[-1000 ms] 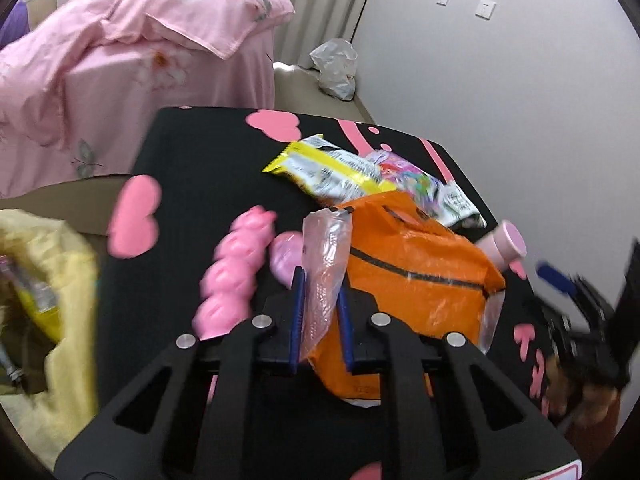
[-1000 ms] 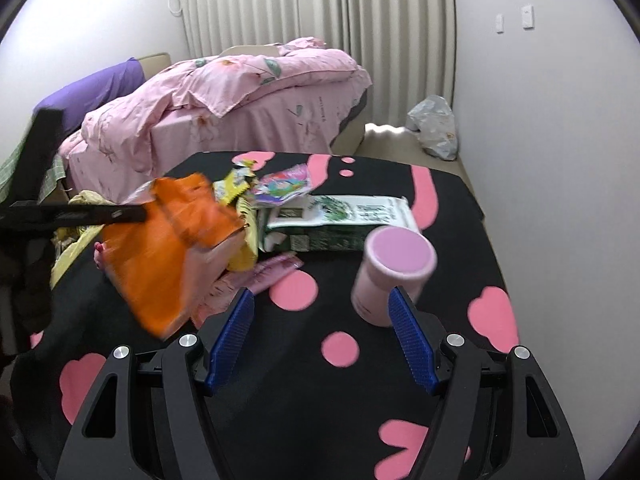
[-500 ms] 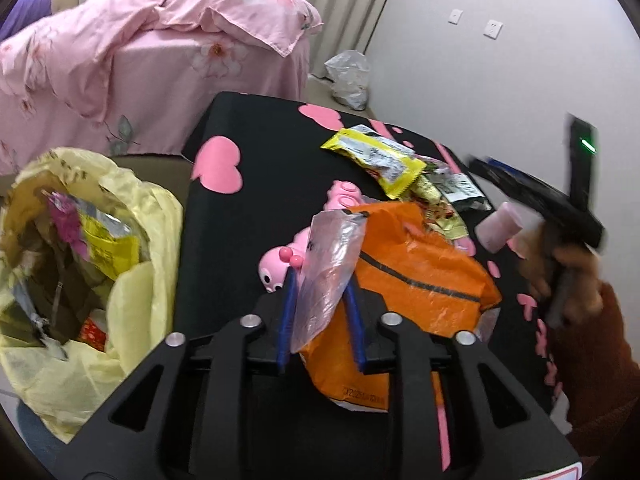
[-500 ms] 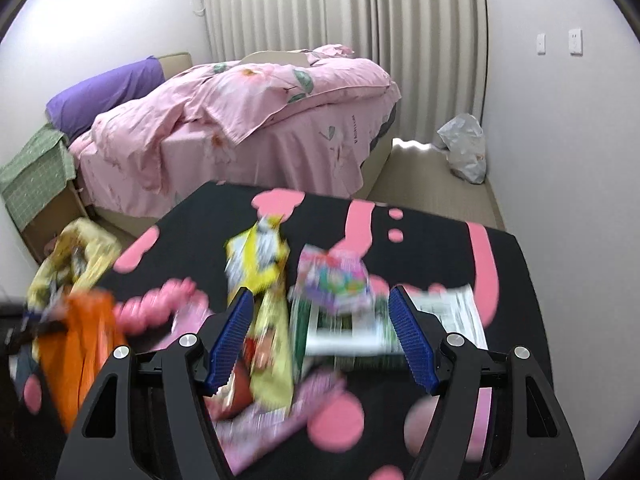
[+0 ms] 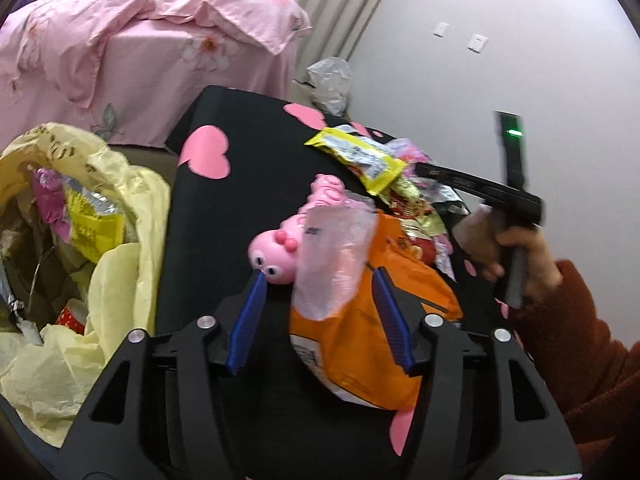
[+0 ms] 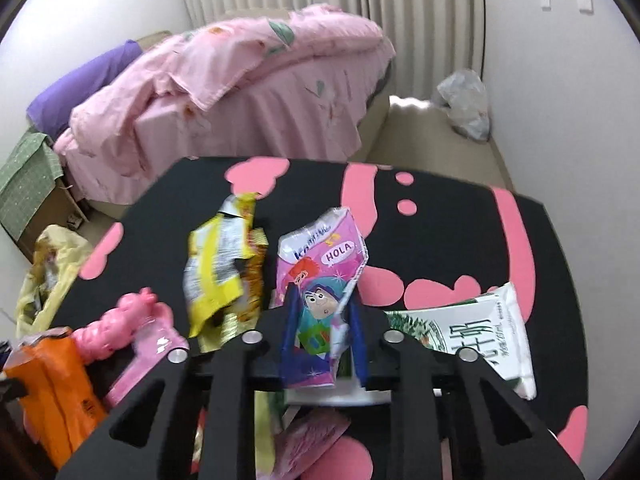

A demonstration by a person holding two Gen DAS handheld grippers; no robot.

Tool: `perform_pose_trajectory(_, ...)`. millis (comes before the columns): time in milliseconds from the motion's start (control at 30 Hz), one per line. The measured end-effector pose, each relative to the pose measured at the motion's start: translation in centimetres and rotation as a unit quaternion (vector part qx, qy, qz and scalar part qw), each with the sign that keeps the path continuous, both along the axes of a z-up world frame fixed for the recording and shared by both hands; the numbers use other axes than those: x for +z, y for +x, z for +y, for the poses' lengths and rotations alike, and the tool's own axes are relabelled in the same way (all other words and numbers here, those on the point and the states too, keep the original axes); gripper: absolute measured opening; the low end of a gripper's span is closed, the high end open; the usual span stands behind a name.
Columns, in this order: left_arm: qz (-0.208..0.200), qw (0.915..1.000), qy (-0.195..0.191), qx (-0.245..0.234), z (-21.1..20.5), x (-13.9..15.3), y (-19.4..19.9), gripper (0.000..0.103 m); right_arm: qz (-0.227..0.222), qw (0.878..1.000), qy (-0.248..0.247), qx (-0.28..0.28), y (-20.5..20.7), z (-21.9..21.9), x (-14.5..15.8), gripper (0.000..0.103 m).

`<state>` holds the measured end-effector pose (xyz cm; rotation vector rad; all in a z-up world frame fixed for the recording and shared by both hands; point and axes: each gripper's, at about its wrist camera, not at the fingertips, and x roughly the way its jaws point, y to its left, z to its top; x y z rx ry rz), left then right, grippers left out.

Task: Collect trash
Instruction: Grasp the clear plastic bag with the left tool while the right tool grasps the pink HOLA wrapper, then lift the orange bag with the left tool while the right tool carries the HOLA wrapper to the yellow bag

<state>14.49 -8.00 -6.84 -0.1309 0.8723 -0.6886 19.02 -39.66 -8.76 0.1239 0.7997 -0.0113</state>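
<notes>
On the black table with pink heart patches, your right tool is clamped on a pink cartoon-printed snack wrapper, its blue pads pressed against the wrapper's lower half while the top stands up between them. Just to the left of it lies a crumpled yellow and silver snack packet, and to the right a white and green tissue pack rests flat on the table.

Your left tool has its jaws opening. A clear pinkish plastic bag and an orange crinkled foil bag sit between the blue pads, and the pads do not press on them; the orange bag lies against the right pad. A pink plastic pig toy lies on the table just beyond the left pad.

Beside the table's left edge, a pale yellow plastic trash bag stands open with wrappers already inside it.

Your right hand, in a rust-coloured knitted sleeve, shows at the right of the left wrist view, gripping its handle. A bed with a pink floral quilt stands behind the table.
</notes>
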Motion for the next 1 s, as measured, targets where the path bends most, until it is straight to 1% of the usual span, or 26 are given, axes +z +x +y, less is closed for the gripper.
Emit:
perform_pose_trajectory(33, 0.0, 1.0, 0.001, 0.006, 0.1, -0.1, 0.0, 0.055, -0.009, 1.0, -0.011, 0.005, -0.7, 0.4, 0.5, 0.017)
perform_pose_trajectory(100, 0.001, 0.9999, 0.002, 0.012, 0.2, -0.3, -0.1, 0.061, -0.025, 0.999, -0.014, 0.017, -2.1, 1.0, 1.5, 0.016)
perform_pose_trajectory(200, 0.014, 0.9999, 0.003, -0.007, -0.1, -0.7, -0.4, 0.069, -0.04, 0.999, -0.014, 0.031, -4.7, 1.7, 2.6, 0.016)
perform_pose_trajectory(267, 0.027, 0.9993, 0.009, -0.022, -0.7, -1.1, -0.8, 0.069, -0.045, 0.998, -0.012, 0.039, -6.6, 2.0, 3.0, 0.016)
perform_pose_trajectory(367, 0.036, 0.9989, 0.024, -0.018, -1.2, -1.8, -1.2, 0.069, -0.044, 0.998, 0.003, 0.042, -9.0, 2.1, 2.8, 0.016)
perform_pose_trajectory(467, 0.064, 0.9979, 0.006, -0.006, -1.5, -2.4, -1.2, 0.069, -0.04, 0.998, 0.018, 0.037, -11.5, 1.8, 2.1, 0.016)
perform_pose_trajectory(533, 0.073, 0.9973, 0.008, 0.001, -2.0, -2.4, -1.1, 0.069, -0.039, 0.999, 0.016, 0.031, -12.8, 1.9, 1.6, 0.016)
perform_pose_trajectory(567, 0.078, 0.9969, 0.008, 0.006, -2.3, -2.4, -1.0, 0.06, -0.038, 0.999, 0.014, 0.027, -13.4, 2.0, 1.3, 0.016)
perform_pose_trajectory(600, 0.079, 0.9968, 0.004, 0.01, -2.5, -2.3, -1.0, 0.049, -0.035, 0.999, 0.017, 0.024, -14.3, 2.1, 0.9, 0.016)
perform_pose_trajectory(633, 0.081, 0.9966, 0.003, 0.014, -2.7, -2.3, -1.0, 0.043, -0.034, 0.999, 0.023, 0.022, -14.7, 2.0, 0.7, 0.016)
perform_pose_trajectory(700, 0.085, 0.9962, -0.006, 0.016, -2.8, -2.1, -1.0, 0.016, -0.035, 0.998, 0.038, 0.02, -15.7, 1.9, 0.6, 0.016)
perform_pose_trajectory(733, 0.083, 0.9964, -0.01, 0.014, -2.9, -1.9, -1.0, 0.012, -0.037, 0.998, 0.039, 0.02, -16.0, 1.8, 0.6, 0.016)
perform_pose_trajectory(800, 0.067, 0.9977, -0.012, 0.008, -3.0, -1.0, -1.6, 0.009, -0.043, 0.998, 0.038, 0.02, -16.7, 1.9, 0.9, 0.016)
perform_pose_trajectory(900, 0.032, 0.9995, -0.007, 0.002, -3.1, 0.8, -2.5, 0.007, -0.056, 0.997, 0.042, 0.022, -17.3, 1.9, 1.8, 0.016)
perform_pose_trajectory(1000, -0.001, 1.0, -0.001, 0.007, -2.7, 2.6, -3.1, 0.006, -0.071, 0.996, 0.039, 0.028, -17.7, 2.3, 3.1, 0.016)
